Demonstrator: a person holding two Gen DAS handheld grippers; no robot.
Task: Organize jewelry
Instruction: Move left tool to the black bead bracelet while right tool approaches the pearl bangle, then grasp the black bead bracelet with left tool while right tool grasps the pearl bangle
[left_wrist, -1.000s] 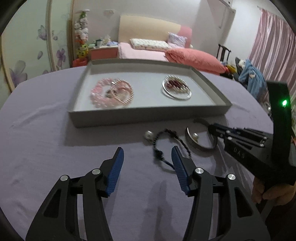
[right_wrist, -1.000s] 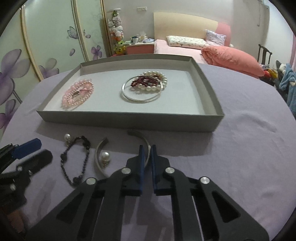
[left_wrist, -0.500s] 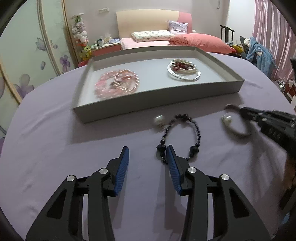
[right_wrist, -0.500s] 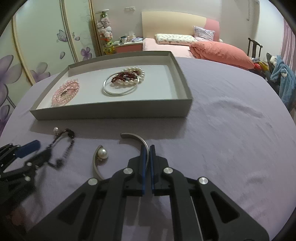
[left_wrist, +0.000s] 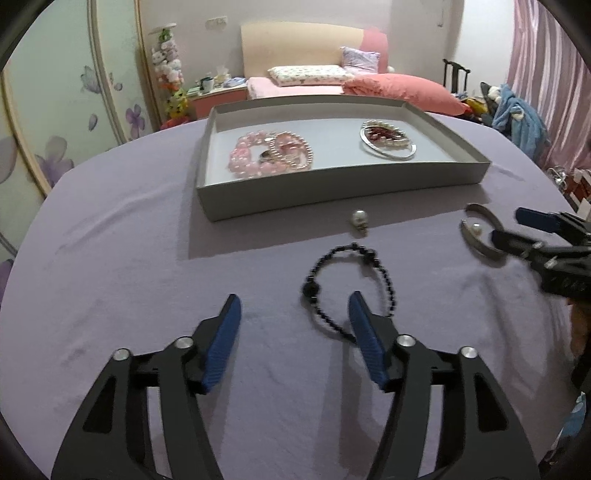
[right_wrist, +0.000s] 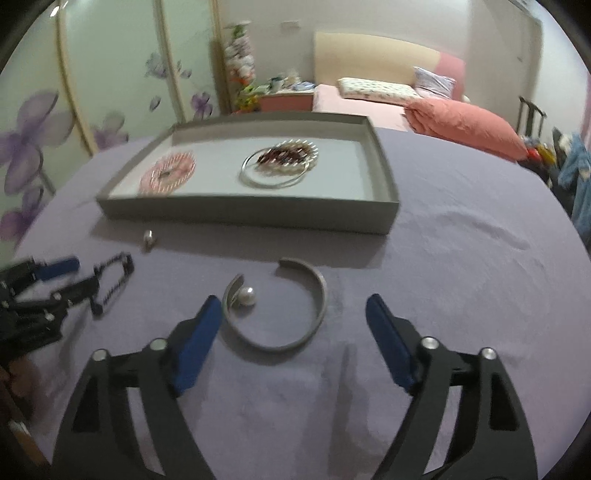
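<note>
The right gripper (right_wrist: 291, 325) has just opened its jaws wide around the grey open metal cuff with a pearl (right_wrist: 280, 306), which lies untouched on the purple-clothed surface (right_wrist: 461, 258). The left gripper (left_wrist: 293, 317), jaws also just opened and empty, hovers by the dark beaded bracelet (left_wrist: 347, 288), near the shallow grey tray (left_wrist: 332, 188).

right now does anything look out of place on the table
Yes: three pieces lie on the purple cloth, outside the grey tray: a black bead bracelet, a silver cuff bangle and a loose pearl piece.

No text, label, brand, number or sign is legible on anything here.
</note>
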